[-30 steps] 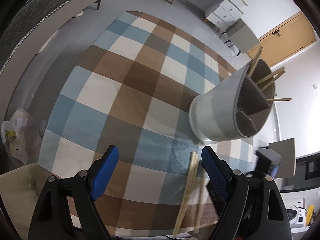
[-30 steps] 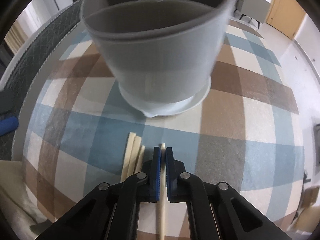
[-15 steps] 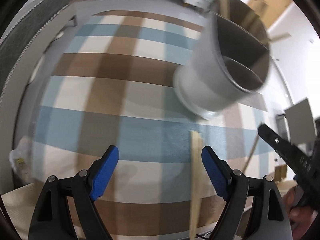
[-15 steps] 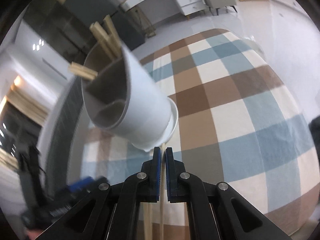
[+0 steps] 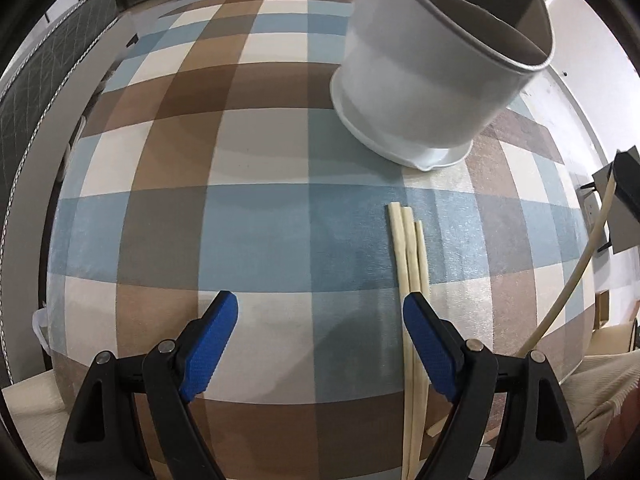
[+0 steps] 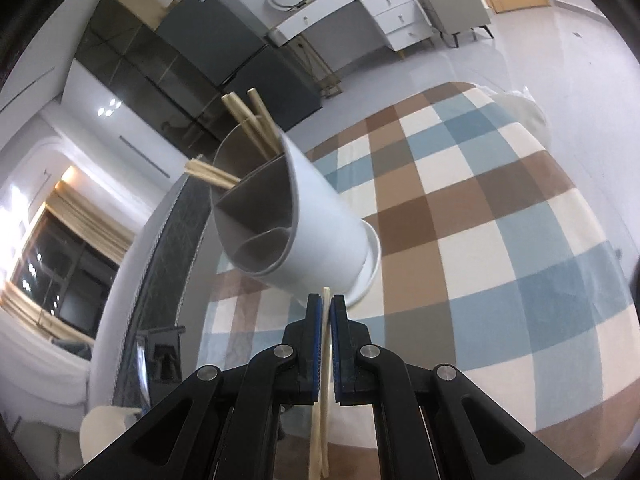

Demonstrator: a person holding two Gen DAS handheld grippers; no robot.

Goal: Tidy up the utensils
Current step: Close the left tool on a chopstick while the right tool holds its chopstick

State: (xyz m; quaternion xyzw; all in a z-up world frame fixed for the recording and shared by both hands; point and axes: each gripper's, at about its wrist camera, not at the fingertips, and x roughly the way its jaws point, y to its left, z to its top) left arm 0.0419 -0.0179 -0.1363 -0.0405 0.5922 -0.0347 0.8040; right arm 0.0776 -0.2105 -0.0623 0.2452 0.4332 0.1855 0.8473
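Note:
A white utensil holder (image 5: 436, 80) with grey inner dividers stands on the checked tablecloth; in the right wrist view the holder (image 6: 304, 236) has several wooden chopsticks (image 6: 256, 124) sticking out of its far compartment. Three pale chopsticks (image 5: 408, 256) lie side by side on the cloth, just in front of the holder. My left gripper (image 5: 320, 312) hangs open above the cloth, its right finger over those chopsticks. My right gripper (image 6: 326, 308) is shut on a single pale chopstick (image 6: 325, 360), lifted off the table and pointing at the holder's base. That same chopstick (image 5: 580, 272) shows at the right edge of the left wrist view.
The checked blue, brown and cream tablecloth (image 5: 248, 208) covers a round table. A grey quilted sofa (image 5: 36, 92) runs along the left. White drawers (image 6: 384, 12) and dark cabinets (image 6: 192, 52) stand across the room behind the table.
My right gripper has lifted one chopstick off the cloth and swung up and round, away from the three others. My left gripper has come lower and nearer the lying chopsticks, rolling as it moved.

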